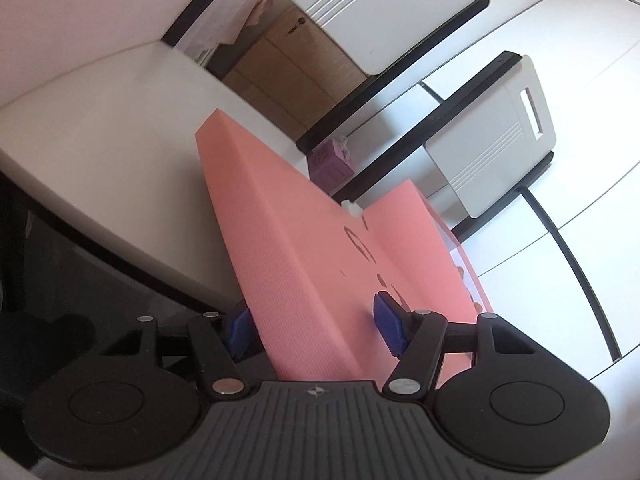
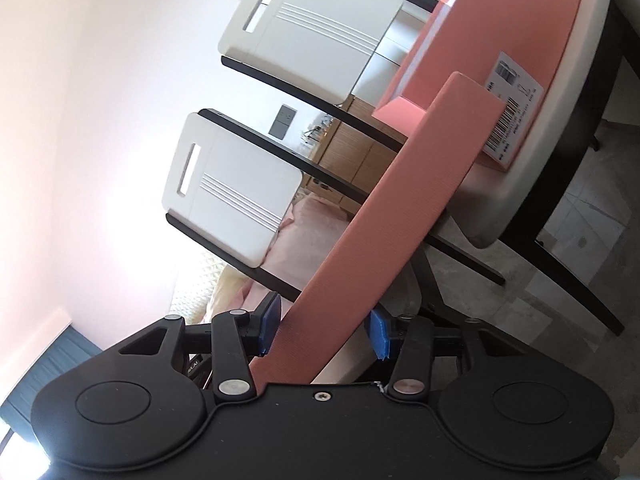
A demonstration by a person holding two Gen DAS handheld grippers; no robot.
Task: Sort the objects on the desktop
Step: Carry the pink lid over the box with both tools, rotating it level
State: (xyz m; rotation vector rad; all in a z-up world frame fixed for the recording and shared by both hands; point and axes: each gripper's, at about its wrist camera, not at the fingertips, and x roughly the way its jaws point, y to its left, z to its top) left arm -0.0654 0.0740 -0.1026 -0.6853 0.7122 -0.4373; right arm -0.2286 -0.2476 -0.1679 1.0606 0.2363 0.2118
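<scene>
A pink cardboard box (image 2: 480, 40) with a white barcode label (image 2: 512, 108) rests on the white table (image 2: 532, 184). A long pink flap (image 2: 400, 208) of it runs down between the blue pads (image 2: 270, 328) of my right gripper (image 2: 325, 332), which is shut on it. In the left wrist view the same pink box (image 1: 280, 240) fills the middle, with dark printed marks on its face. My left gripper (image 1: 314, 330) is closed around its raised pink edge, and both blue pads (image 1: 388, 328) lie against the cardboard.
Two white chairs with black frames (image 2: 240, 192) (image 1: 492, 152) stand beside the table. A small purple box (image 1: 332, 160) sits beyond the pink box. A wooden cabinet (image 1: 288, 64) and grey floor tiles (image 2: 580, 240) lie farther off.
</scene>
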